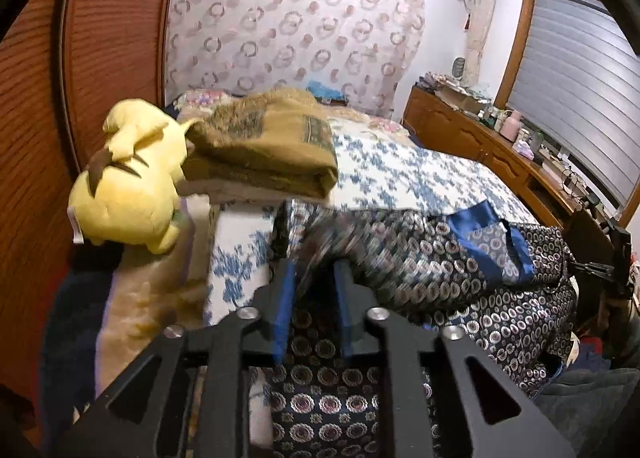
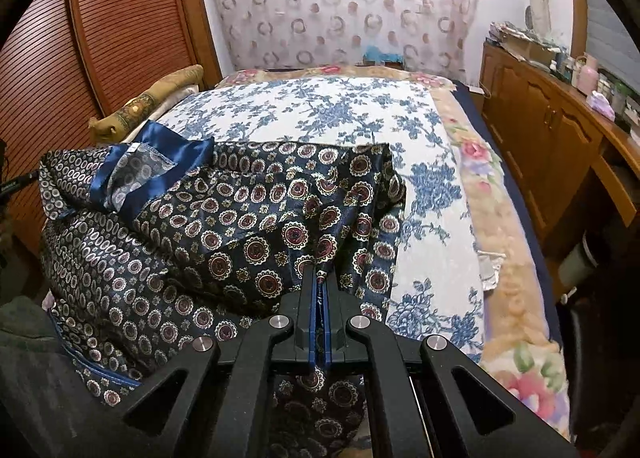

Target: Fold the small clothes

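Two tools: right tool (image 2: 319,278) clamps the patterned garment (image 2: 240,218) at lower centre; left tool (image 1: 314,274), parted, straddles its blurred fabric.

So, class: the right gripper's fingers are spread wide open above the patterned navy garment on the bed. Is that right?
Not quite. In the right wrist view the right gripper has its fingers closed, pinching a fold of the patterned navy garment. The garment does lie on the bed.
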Demonstrator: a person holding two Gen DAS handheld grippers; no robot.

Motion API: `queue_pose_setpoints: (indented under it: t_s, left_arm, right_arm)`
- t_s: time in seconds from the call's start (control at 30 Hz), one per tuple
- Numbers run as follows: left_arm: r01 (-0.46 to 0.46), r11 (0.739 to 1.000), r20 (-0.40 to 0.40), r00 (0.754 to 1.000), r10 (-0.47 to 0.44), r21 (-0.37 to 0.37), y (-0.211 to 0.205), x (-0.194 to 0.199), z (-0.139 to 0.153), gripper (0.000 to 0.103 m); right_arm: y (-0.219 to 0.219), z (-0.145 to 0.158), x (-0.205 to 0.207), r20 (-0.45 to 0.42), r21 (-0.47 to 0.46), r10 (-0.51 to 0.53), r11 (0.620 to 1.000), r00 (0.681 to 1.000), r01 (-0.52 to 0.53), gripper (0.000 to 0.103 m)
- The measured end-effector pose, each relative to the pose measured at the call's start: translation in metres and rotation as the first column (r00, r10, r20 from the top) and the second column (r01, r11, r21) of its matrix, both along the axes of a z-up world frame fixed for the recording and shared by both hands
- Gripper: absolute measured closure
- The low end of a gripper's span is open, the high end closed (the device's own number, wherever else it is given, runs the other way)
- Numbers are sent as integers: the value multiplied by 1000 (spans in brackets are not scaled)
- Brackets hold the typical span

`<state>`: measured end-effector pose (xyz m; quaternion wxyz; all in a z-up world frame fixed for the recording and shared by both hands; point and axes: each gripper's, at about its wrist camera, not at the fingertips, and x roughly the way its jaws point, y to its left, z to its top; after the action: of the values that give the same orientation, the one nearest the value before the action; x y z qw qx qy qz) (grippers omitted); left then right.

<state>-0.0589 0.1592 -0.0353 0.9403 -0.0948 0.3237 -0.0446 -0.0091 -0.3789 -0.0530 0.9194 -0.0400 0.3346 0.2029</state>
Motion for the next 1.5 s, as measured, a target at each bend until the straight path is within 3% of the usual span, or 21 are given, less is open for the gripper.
queue_pose_setpoints:
  t_s: [0.2,0.27,0.33,0.37,0.53,0.67,0.87,1.13,1.3,1.5]
  left_arm:
    - [4,999,22,1000,-5,38,4,13,16,48]
    - [23,999,22,999,-24,48,4,25,19,39]
    - [36,997,6,999,-36,63,4,38,17,30]
    - [43,997,1,999,-43,64,3,45,15,29]
    - [64,994,-53,997,-59,90,0,83,1,28]
    - [74,992,-133,989,-60,102,4,114,-15,28]
    - [82,993,-212,975,-63,86,15,144,-32,28]
    - [84,992,-294,954,-54,91,17,149,-56,30]
    - [127,990,-307,946,-100,68,10,144,-61,41]
    - [144,988,-313,942,-118,58,9,148,-62,43]
  right_arm:
    - [-3,23,-15,68,-19,7,1000,998,-5,94]
    - [-5,29,-16,89,-27,-1,1000,996,4,86]
    - [-4,36,-17,107,-45,-18,999,994,23,63]
    - [-3,37,-15,120,-57,-29,998,992,36,60]
    - [5,30,14,123,-74,-52,995,991,62,52]
    - [14,24,38,135,-84,-85,992,987,97,52]
    - [31,11,64,78,-107,-78,991,994,86,51]
    - [22,-2,89,-38,-89,-75,993,996,71,51]
    - [20,3,91,-50,-79,-63,995,997,59,51]
    - [25,-2,98,-48,-109,-56,993,997,50,51]
